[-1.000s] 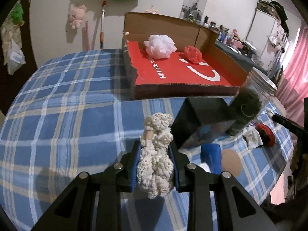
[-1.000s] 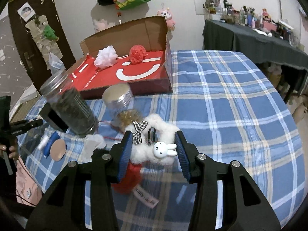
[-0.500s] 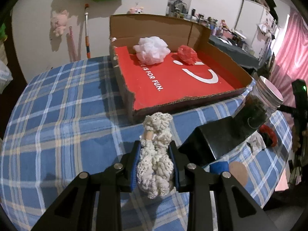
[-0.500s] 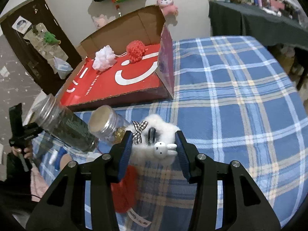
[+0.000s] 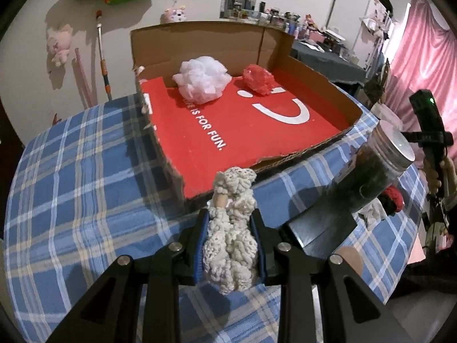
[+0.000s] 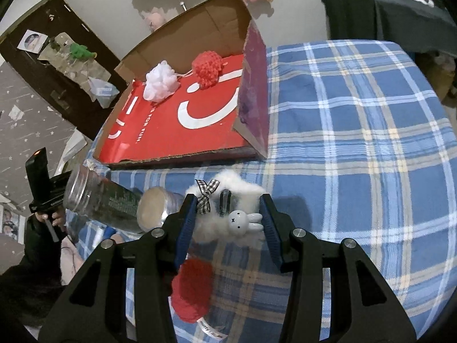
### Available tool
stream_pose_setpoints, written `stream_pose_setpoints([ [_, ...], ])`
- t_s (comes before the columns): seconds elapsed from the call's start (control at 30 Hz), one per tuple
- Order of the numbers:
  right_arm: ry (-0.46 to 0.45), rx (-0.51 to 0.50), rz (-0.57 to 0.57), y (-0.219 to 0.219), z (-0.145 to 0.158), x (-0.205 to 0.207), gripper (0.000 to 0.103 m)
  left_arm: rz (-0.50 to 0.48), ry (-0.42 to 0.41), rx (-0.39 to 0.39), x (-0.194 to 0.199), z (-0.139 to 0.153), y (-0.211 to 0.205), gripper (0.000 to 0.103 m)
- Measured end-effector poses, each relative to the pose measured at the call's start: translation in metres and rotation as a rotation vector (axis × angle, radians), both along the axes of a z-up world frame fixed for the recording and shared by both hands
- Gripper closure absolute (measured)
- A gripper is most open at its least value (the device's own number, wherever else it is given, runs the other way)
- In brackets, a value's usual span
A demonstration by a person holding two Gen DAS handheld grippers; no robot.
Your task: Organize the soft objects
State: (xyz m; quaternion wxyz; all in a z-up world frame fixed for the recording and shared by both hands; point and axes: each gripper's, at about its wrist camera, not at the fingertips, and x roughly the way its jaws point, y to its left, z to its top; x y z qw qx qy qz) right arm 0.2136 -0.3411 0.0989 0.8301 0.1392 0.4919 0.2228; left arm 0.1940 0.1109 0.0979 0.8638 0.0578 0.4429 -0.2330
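My left gripper is shut on a cream knitted soft toy, held above the plaid table just in front of the open cardboard box. The box has a red floor with a white puff and a red knitted ball at its back. My right gripper is shut on a white fluffy toy with a small rabbit charm and checked bow, lifted above the table in front of the box. A red pompom hangs below it.
A glass jar of dark contents with a metal lid and a black box stand right of my left gripper. In the right wrist view the jar and a smaller jar are at left. The blue plaid tablecloth stretches to the right.
Both grippers rose and moved toward the box with their toys. The left now looks down into the box; the right tilted and sits higher above the table.
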Motion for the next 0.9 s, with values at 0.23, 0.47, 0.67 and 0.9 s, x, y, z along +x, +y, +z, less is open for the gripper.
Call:
stream_pose_setpoints([
  [0.23, 0.053, 0.014, 0.036, 0.004, 0.002, 0.019, 0.060, -0.036, 0.013, 0.015, 0.011, 0.005, -0.009, 0.073],
  [0.47, 0.113, 0.033, 0.066, 0.009, 0.005, 0.033, 0.060, -0.062, 0.013, 0.021, 0.018, 0.011, -0.016, 0.073],
  [0.67, 0.128, 0.012, 0.106, 0.021, 0.011, 0.039, 0.060, -0.087, 0.010, 0.027, 0.023, 0.015, -0.026, 0.073],
  [0.9, 0.126, -0.010, 0.157, 0.041, 0.017, 0.042, 0.060, -0.109, 0.014, 0.021, 0.030, 0.017, -0.038, 0.073],
])
